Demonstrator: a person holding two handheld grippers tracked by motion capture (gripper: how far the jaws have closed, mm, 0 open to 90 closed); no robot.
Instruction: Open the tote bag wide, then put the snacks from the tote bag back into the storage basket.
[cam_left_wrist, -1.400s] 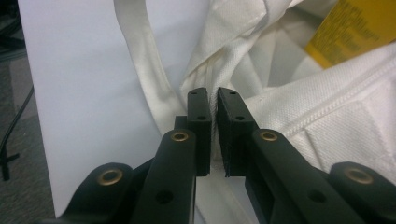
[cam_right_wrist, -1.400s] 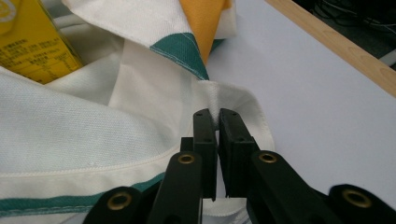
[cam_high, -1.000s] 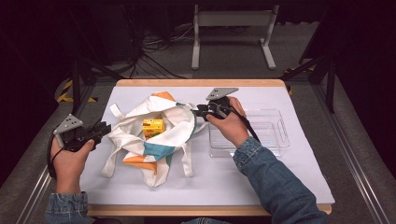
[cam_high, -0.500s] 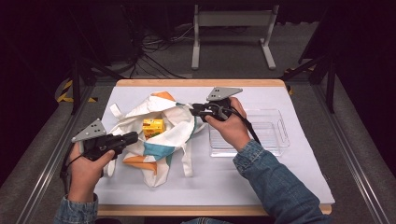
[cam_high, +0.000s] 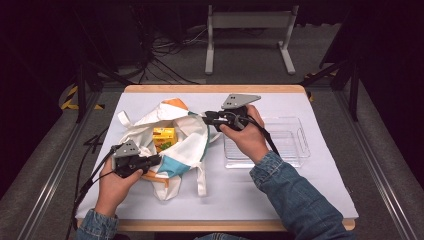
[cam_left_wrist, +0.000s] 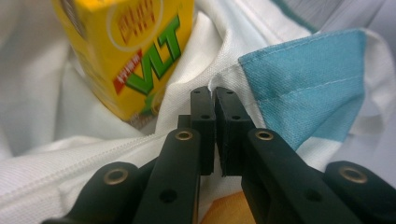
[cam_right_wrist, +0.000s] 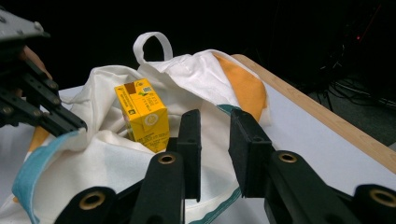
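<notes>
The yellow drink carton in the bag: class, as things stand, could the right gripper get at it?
Probably yes. The bag gapes open, the carton stands exposed just beyond the right gripper, whose jaws are open. The left gripper pinches the bag's near rim, off to the side of that path.

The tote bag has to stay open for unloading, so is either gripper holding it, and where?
The left gripper pinches the tote bag by its near rim; the right gripper is open.

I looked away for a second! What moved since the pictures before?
The left gripper came in from the table's left edge to the tote bag and now pinches its rim shut. The right gripper stayed at the bag's far rim, jaws apart around the cloth. The yellow drink carton and clear tray stayed put.
</notes>
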